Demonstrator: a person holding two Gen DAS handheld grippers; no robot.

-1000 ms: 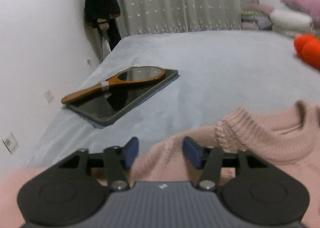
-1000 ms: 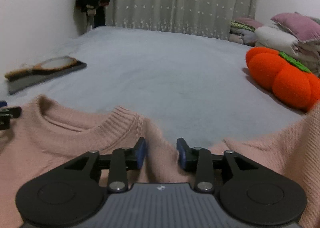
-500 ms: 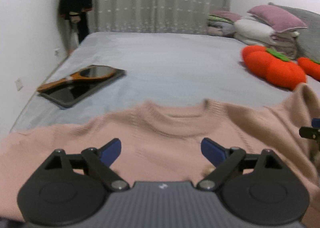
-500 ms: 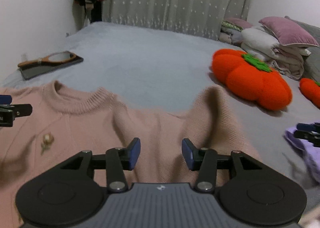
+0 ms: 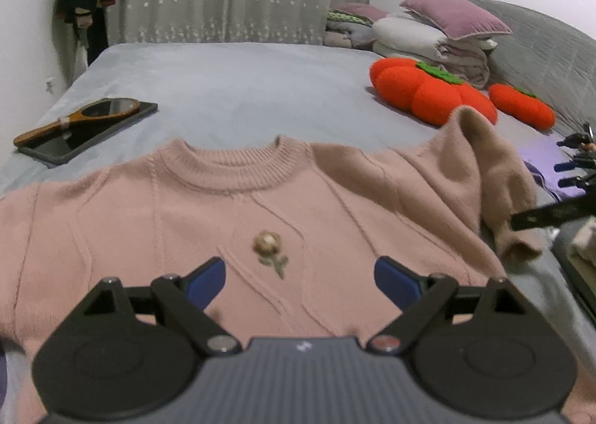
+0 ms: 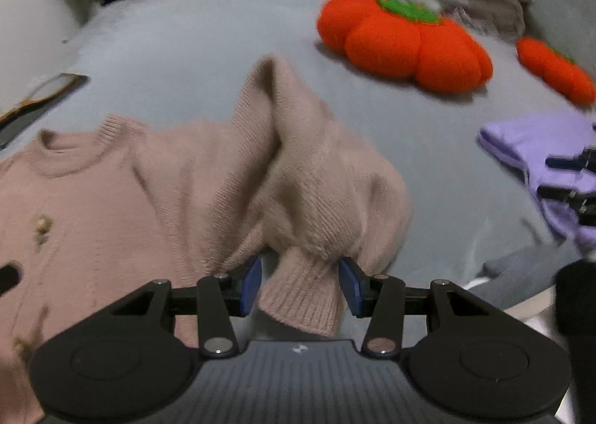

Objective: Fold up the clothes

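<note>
Your pink sweater [image 5: 231, 215] lies front-up across the near end of the bed [image 5: 242, 88], collar toward the curtain. Your left gripper [image 5: 300, 278] hovers over its chest, fingers spread wide, holding nothing. Your right gripper [image 6: 300, 284] has its fingers parted on either side of the ribbed cuff [image 6: 303, 293] of the bunched-up sleeve, not clamped on it.
</note>
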